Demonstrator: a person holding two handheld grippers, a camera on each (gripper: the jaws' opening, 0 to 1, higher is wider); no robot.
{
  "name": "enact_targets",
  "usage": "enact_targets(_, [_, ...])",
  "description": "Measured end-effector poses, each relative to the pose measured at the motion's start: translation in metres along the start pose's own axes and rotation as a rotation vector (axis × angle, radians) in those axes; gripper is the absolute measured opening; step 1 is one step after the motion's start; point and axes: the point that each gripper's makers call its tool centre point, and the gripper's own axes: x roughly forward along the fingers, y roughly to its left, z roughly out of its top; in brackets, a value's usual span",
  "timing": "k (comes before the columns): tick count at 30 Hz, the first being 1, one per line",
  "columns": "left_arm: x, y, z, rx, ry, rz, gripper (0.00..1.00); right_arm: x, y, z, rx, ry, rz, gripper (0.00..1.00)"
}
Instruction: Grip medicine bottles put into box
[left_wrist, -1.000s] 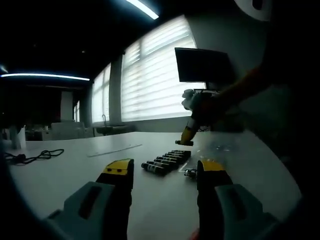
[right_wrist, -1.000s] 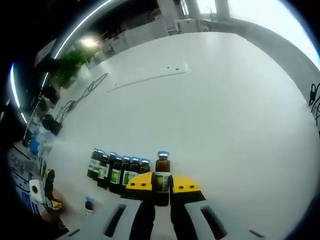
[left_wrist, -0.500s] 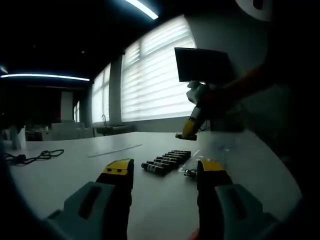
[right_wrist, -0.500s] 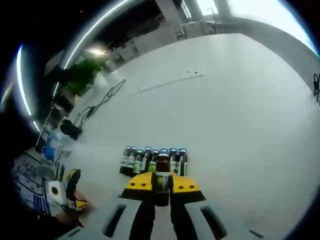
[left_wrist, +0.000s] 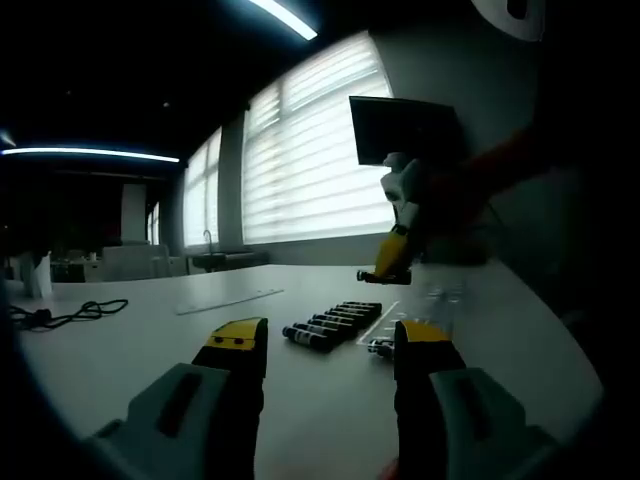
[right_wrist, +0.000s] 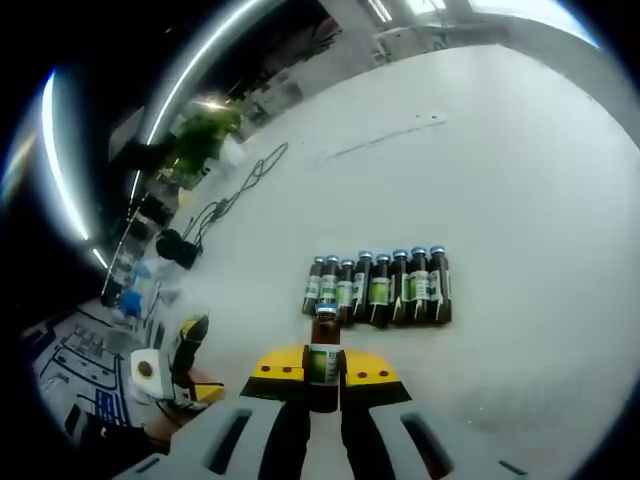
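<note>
Several small brown medicine bottles (left_wrist: 335, 321) lie side by side in a row on the white table (left_wrist: 150, 340); in the right gripper view this row (right_wrist: 380, 288) shows green labels and blue caps. One more bottle (left_wrist: 378, 346) lies apart, close to my left gripper's right jaw. My left gripper (left_wrist: 330, 340) is low over the table, open, with nothing between its jaws. My right gripper (right_wrist: 323, 370) is shut on a brown bottle with a green label (right_wrist: 324, 338), held above the table just short of the row. From the left gripper view, the right gripper (left_wrist: 392, 262) hangs above the row's far end.
A black cable (left_wrist: 60, 313) lies at the table's left. A dark monitor (left_wrist: 405, 130) stands before bright blinds at the back. In the right gripper view, a cable (right_wrist: 235, 190), a plant (right_wrist: 200, 135) and a cluttered bench (right_wrist: 90, 400) lie to the left.
My right gripper has carried its bottle up and to the right in the left gripper view. The row has shifted in the right gripper view as that camera moved. My left gripper stayed still.
</note>
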Motion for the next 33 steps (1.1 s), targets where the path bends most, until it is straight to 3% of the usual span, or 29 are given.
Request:
enact_targets(17, [0.000,0.000,0.000,-0.002,-0.002,-0.001,0.44,0.020,0.010,-0.041,0.051,0.060,0.047,0.07])
enact_targets(33, [0.000,-0.001,0.000,-0.001,0.000,-0.003,0.43,0.031,0.010,-0.050,0.068,0.084,0.055,0.07])
